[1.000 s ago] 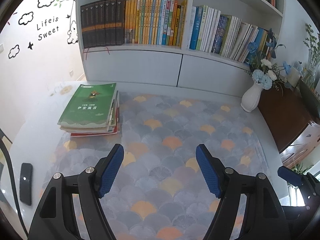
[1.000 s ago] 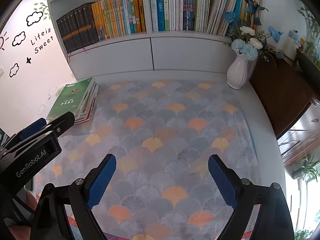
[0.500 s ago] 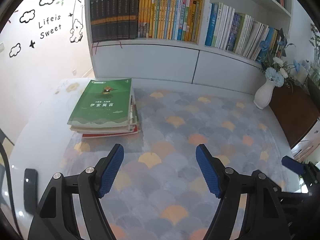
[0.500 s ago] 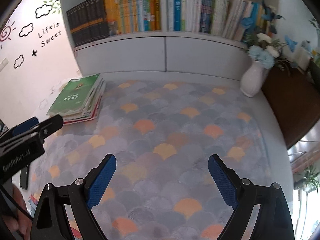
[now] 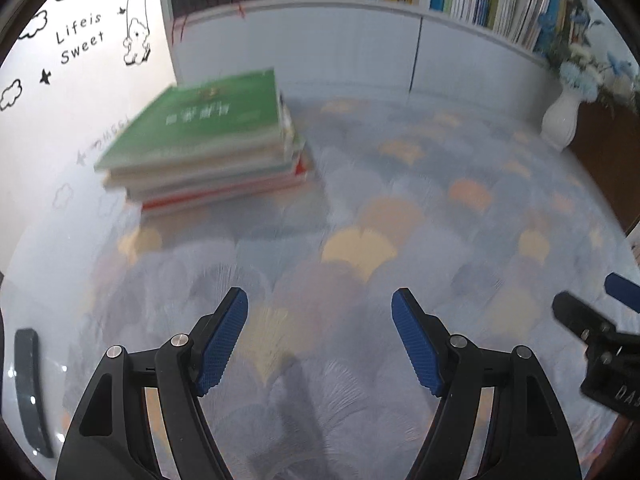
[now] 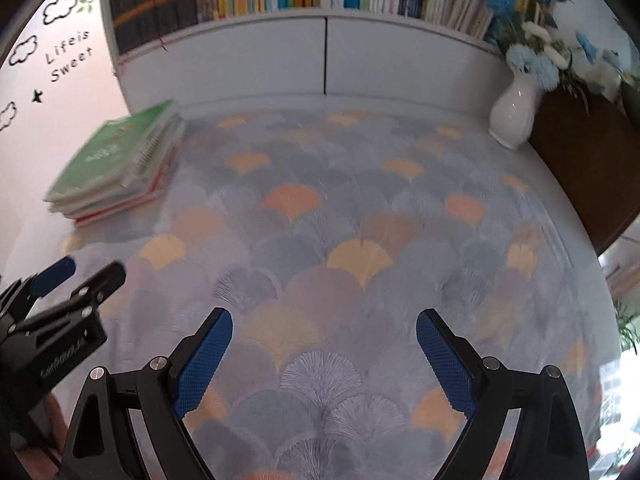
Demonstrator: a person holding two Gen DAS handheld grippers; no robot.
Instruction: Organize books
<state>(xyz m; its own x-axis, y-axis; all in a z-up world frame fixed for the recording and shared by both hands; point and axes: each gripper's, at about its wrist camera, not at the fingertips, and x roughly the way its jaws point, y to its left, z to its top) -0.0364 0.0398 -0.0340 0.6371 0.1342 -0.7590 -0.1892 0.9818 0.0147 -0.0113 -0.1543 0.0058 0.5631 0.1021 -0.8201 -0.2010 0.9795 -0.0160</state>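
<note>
A white vase (image 6: 516, 110) stands far right, a dark phone (image 5: 30, 388) near left; the book stack (image 5: 208, 140) lies flat, spines rightward; left gripper (image 5: 320, 316) and right gripper (image 6: 324, 336) both gape wide, holding nothing.

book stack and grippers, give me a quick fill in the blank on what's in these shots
1. The top book on the book stack has a ____ cover.
2. The left gripper and the right gripper both have their jaws ____.
3. The flowers stand in a ____ vase.

Missing words: green; open; white
</note>
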